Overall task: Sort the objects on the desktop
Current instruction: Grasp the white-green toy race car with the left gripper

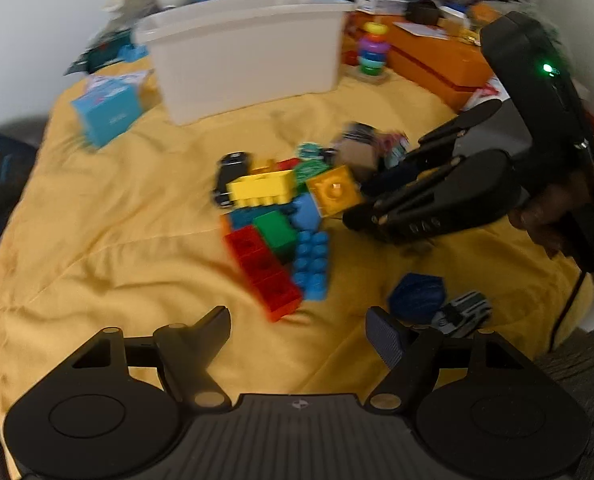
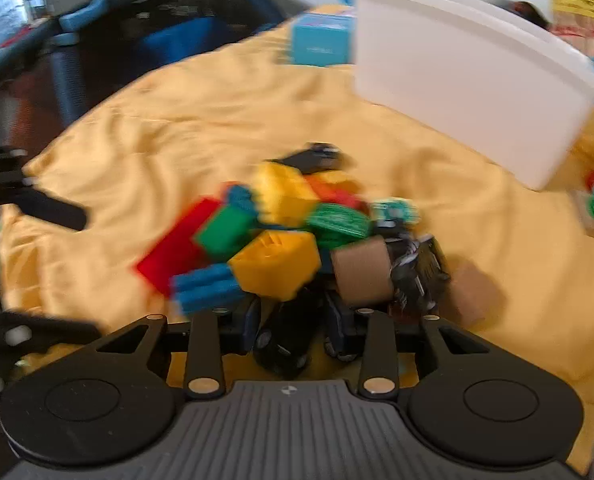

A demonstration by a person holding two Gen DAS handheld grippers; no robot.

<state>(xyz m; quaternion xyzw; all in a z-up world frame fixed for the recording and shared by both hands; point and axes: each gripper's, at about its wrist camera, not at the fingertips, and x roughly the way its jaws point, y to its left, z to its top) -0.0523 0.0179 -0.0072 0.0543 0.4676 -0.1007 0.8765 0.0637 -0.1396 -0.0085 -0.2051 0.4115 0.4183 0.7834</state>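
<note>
A pile of toy bricks lies on the yellow cloth (image 1: 117, 240): a yellow brick (image 1: 263, 190), a red brick (image 1: 265, 268), a green one (image 1: 277, 232) and blue ones. My left gripper (image 1: 299, 328) hangs open just short of the pile, nothing between its fingers. My right gripper (image 2: 295, 326) sits low at the pile's near side, its blue pads shut on a small black toy car (image 2: 285, 344). In the left wrist view the right gripper (image 1: 367, 204) comes in from the right, touching the orange brick (image 1: 335, 194). A white bin (image 1: 249, 60) stands behind the pile.
A second black toy car (image 1: 231, 176) lies at the pile's far left. A cardboard roll (image 2: 361, 272) leans beside the bricks. A dark blue hexagonal piece (image 1: 417, 296) and a grey toy car (image 1: 463, 312) lie nearby. A blue box (image 1: 109, 108), ring stacker (image 1: 373, 52) and orange box (image 1: 437, 60) flank the bin.
</note>
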